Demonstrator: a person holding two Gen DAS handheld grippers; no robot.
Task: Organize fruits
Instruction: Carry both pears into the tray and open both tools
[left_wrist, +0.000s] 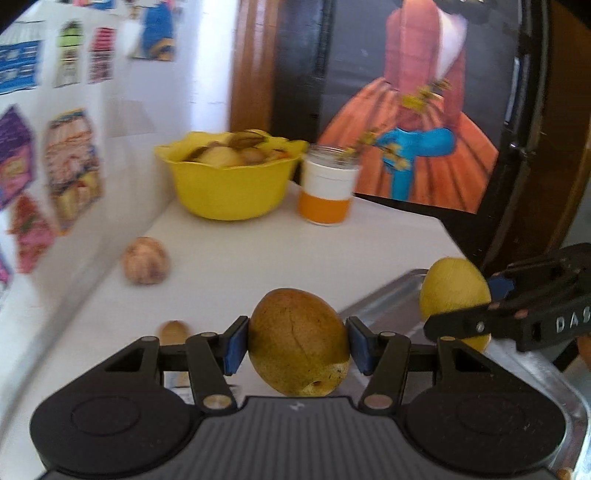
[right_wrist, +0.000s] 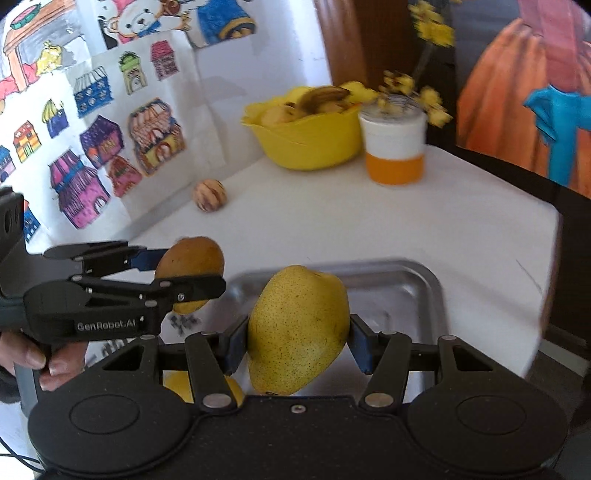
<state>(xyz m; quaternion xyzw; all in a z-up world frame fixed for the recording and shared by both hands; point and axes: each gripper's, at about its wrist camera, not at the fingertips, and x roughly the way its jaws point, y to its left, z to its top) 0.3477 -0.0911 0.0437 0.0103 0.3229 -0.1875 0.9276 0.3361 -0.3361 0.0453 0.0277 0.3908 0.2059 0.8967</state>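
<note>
The brownish pear (left_wrist: 297, 341) is being held clear of the white surface (left_wrist: 258, 258), just left of the metal tray (right_wrist: 424, 284), and the speckled yellow pear (right_wrist: 297, 328) is hanging over that tray's open middle; judging by the task, both are being carried toward a sorting spot, perhaps the tray itself. The left gripper (left_wrist: 295, 345) is keeping its jaws about half apart, blue pads pressing on either side of the brownish pear, gripped across its width so it cannot roll out. The right gripper (right_wrist: 297, 343) is doing the same, jaws clamped on the yellow pear's flanks. Beyond the tray, a small striped fruit (right_wrist: 209, 195) is lying loose on the surface, and farther back a yellow bowl (right_wrist: 306, 144) of fruit is sitting beside a white and orange jar (right_wrist: 393, 155).
</note>
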